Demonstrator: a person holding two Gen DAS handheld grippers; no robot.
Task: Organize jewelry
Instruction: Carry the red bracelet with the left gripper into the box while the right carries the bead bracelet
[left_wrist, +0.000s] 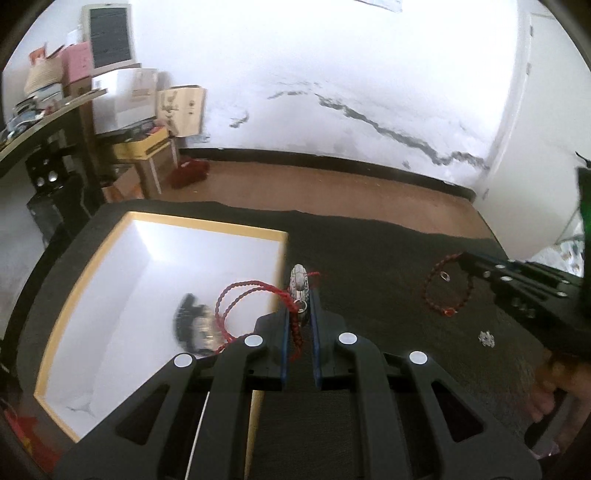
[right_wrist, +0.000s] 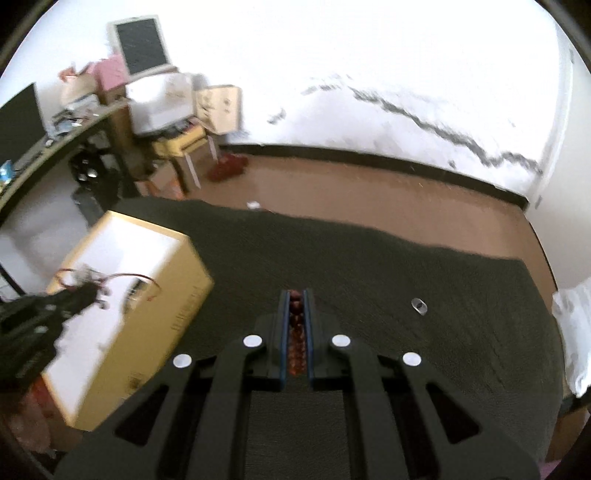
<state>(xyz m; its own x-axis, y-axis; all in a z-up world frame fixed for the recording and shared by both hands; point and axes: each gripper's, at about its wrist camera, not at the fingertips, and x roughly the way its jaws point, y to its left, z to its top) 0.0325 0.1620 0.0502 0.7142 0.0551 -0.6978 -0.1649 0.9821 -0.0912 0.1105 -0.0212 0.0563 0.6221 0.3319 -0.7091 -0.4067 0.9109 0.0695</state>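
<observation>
My left gripper (left_wrist: 300, 295) is shut on a red braided cord necklace (left_wrist: 243, 291) with a silver pendant (left_wrist: 299, 282), held over the right rim of the open yellow-edged box (left_wrist: 147, 225). A dark hair clip (left_wrist: 195, 328) lies inside the box. My right gripper (right_wrist: 295, 295) is shut on a dark red beaded bracelet (right_wrist: 296, 332); in the left wrist view the bracelet (left_wrist: 430, 291) hangs from the right gripper (left_wrist: 463, 258) above the dark mat. The left gripper (right_wrist: 85, 291) with the red cord shows over the box (right_wrist: 184, 295) in the right wrist view.
A small silver ring (right_wrist: 419, 306) and a small sparkly earring (left_wrist: 486, 338) lie on the dark mat (left_wrist: 369, 251). Beyond the mat are brown floor, a white wall, and a cluttered desk with boxes (left_wrist: 122, 99) at far left.
</observation>
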